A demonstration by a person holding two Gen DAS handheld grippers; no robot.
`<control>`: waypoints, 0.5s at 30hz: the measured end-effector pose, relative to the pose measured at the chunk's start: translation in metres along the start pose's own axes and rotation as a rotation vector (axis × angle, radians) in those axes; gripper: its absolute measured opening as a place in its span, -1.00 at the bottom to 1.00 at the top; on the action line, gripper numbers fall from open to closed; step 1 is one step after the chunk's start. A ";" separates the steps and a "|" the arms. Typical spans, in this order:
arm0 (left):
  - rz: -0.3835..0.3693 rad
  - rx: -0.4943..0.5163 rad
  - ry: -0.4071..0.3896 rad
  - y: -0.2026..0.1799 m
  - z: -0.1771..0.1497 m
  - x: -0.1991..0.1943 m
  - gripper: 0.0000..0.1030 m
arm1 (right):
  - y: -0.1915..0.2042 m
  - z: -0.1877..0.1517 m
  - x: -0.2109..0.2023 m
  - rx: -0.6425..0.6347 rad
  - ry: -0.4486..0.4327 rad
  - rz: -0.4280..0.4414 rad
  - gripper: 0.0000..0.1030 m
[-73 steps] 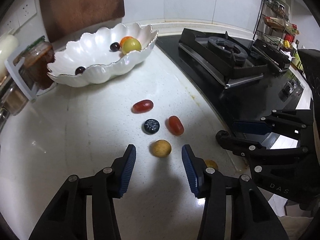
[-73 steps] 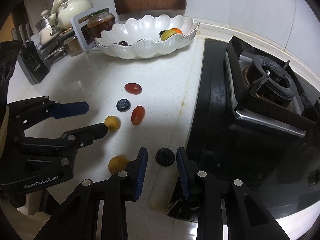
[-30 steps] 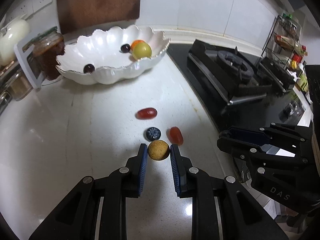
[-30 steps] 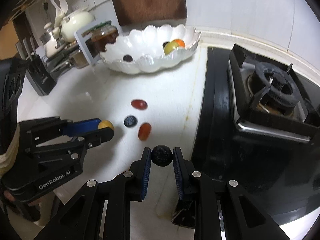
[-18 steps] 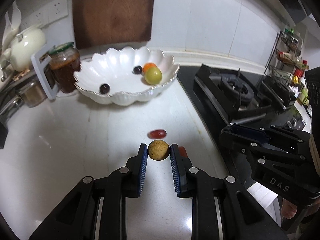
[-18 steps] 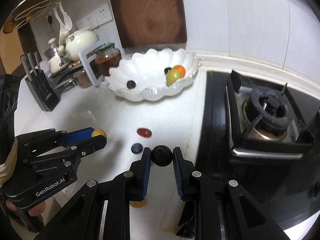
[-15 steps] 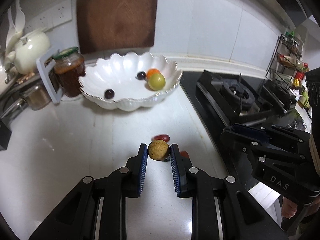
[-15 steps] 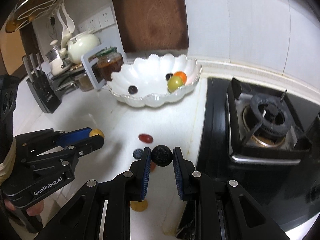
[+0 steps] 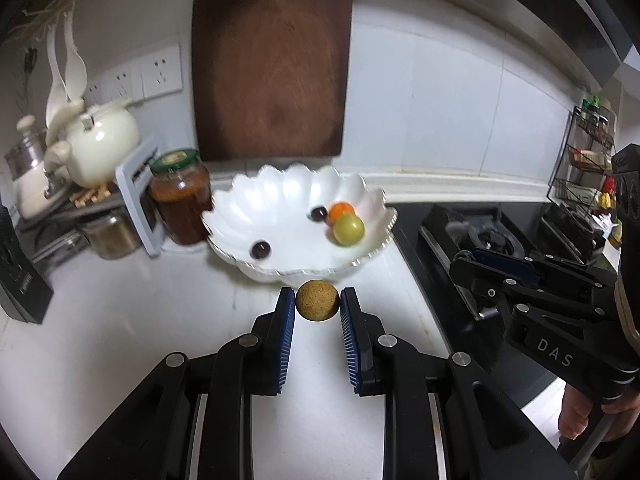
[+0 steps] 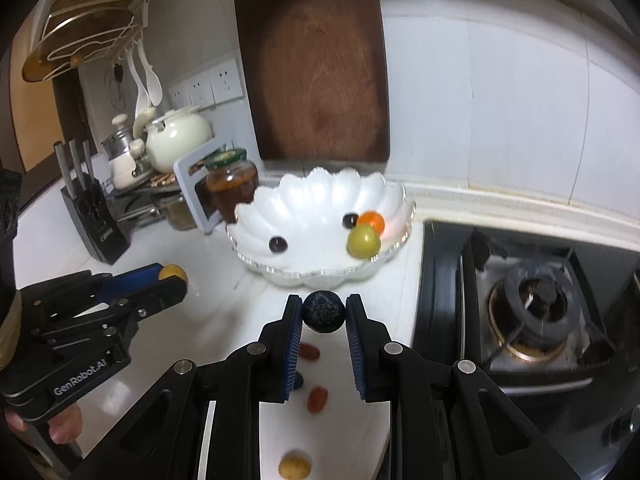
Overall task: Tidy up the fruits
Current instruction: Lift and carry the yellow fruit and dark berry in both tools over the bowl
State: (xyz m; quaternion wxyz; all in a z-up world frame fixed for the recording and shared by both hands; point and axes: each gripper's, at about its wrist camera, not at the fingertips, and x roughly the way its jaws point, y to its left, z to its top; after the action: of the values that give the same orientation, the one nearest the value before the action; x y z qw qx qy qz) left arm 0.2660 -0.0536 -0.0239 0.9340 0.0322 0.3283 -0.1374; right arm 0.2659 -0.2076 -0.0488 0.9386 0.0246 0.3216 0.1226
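Note:
My left gripper (image 9: 317, 307) is shut on a round tan-yellow fruit (image 9: 317, 300), held above the counter just in front of the white scalloped bowl (image 9: 280, 270). My right gripper (image 10: 323, 312) is shut on a dark, wrinkled round fruit (image 10: 323, 311), also in front of the bowl (image 10: 304, 270). The bowl holds a green fruit (image 9: 349, 230), an orange fruit (image 9: 341, 210) and two dark berries (image 9: 260, 249). On the counter below the right gripper lie two red grape tomatoes (image 10: 317, 399), a blueberry (image 10: 298, 380) and a yellow fruit (image 10: 294, 466).
A gas stove (image 10: 536, 300) fills the right side. A jar (image 9: 181, 196), a white frame, a teapot (image 9: 100, 144) and a knife block (image 10: 94, 216) stand at the left. A wooden cutting board (image 9: 272, 60) leans on the wall behind the bowl.
Both grippers closed on their fruits, lifted them off the counter and moved forward toward the bowl, which now looms closer.

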 end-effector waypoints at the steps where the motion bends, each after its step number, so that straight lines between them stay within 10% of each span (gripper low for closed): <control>1: 0.006 0.004 -0.009 0.001 0.003 -0.001 -0.53 | 0.000 0.003 0.001 0.001 -0.007 0.000 -0.54; 15: 0.048 -0.008 -0.059 0.023 0.046 0.009 -0.53 | 0.009 0.048 0.019 0.015 -0.066 0.022 -0.54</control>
State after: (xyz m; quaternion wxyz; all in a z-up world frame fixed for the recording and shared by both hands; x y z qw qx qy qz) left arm 0.3070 -0.0404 0.0054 0.9464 0.0323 0.3002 -0.1147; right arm 0.3077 -0.1931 -0.0213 0.9470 0.0392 0.2913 0.1297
